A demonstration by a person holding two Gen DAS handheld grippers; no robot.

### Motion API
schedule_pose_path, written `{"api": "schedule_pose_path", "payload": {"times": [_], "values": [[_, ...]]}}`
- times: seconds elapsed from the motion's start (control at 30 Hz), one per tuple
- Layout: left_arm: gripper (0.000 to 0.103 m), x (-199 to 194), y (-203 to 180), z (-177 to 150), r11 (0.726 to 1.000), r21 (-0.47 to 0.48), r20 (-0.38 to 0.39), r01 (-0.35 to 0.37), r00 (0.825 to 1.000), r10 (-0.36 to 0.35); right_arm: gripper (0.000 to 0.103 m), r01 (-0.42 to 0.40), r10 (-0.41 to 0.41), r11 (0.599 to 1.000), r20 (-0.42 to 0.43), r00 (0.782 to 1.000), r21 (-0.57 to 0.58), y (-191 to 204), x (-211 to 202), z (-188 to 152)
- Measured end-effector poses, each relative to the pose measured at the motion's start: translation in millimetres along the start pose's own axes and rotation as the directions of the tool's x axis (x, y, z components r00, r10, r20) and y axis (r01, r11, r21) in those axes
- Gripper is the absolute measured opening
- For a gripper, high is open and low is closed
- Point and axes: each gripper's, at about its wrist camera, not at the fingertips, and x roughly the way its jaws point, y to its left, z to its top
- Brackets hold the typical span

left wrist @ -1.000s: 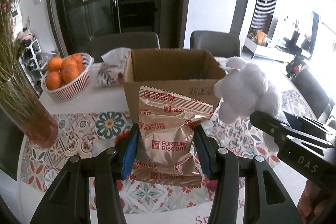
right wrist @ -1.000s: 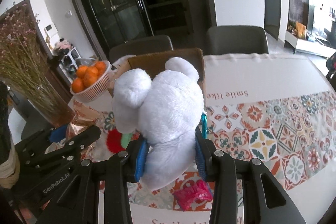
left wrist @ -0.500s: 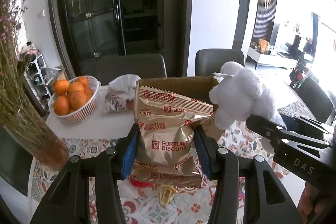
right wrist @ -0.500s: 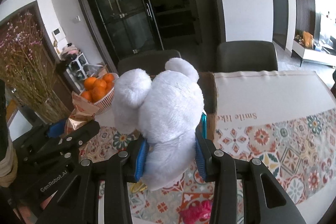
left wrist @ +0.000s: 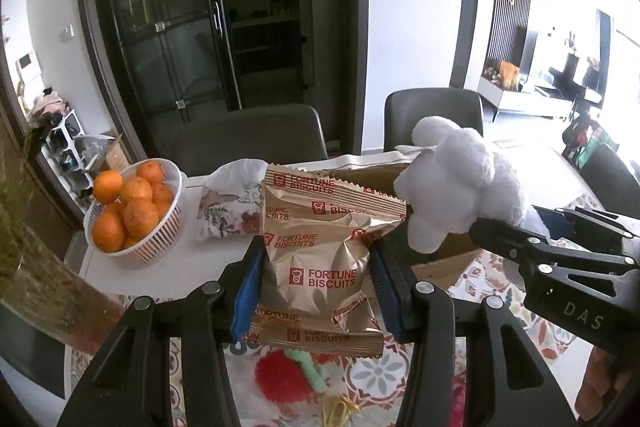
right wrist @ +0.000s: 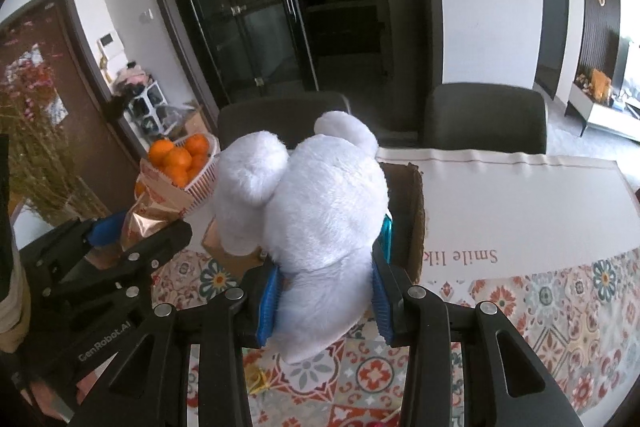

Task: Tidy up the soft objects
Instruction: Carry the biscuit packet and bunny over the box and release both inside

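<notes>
Patterned tablecloth (right wrist: pixel 560 311) with floral tiles covers the dining table, its white end printed with "Smile"; dark chairs (left wrist: pixel 434 115) and a black glass-door cabinet (left wrist: pixel 224 27) stand behind it. At the far left corner a white basket of oranges (left wrist: pixel 134 211) sits beside a floral tissue pack (left wrist: pixel 230 207); dried flowers (right wrist: pixel 32 143) rise at the left edge of the right wrist view. Near the table's middle an open cardboard box (right wrist: pixel 406 215) stands, largely hidden by what the tools carry.

Held above the cloth, the left gripper (left wrist: pixel 316 287) has its blue pads pressed against the sides of a gold Fortune Biscuits bag (left wrist: pixel 320 259), the bag upright and crumpled between them, in front of the box; beneath it on the cloth lie a red fuzzy toy (left wrist: pixel 280 375) with a green piece and a small yellow item, too blurred to name.

Just to the right, the right gripper (right wrist: pixel 326 291) clamps a white plush toy (right wrist: pixel 316 215) by its lower body; the plush sits over the box's near side, its round limbs pointing up.
</notes>
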Motion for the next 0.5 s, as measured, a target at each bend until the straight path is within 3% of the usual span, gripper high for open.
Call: {"api": "schedule_pose_path", "payload": {"times": [0.2,0.5], "values": [[0.05,36.0,-1.9,11.1,0.999,0.035,-0.072,0.003,0.997,-0.001,0.04,-0.027,0.027,1.0,-0.109,0.994,0.004,-13.3,42.5,18.5],[0.05,88.0,-4.0,22.0,0.999,0.04,-0.179,0.014,0.984,-0.007,0.04,-0.061,0.06,0.998,-0.256,0.965,0.005,-27.9,105.3,31.1]]}}
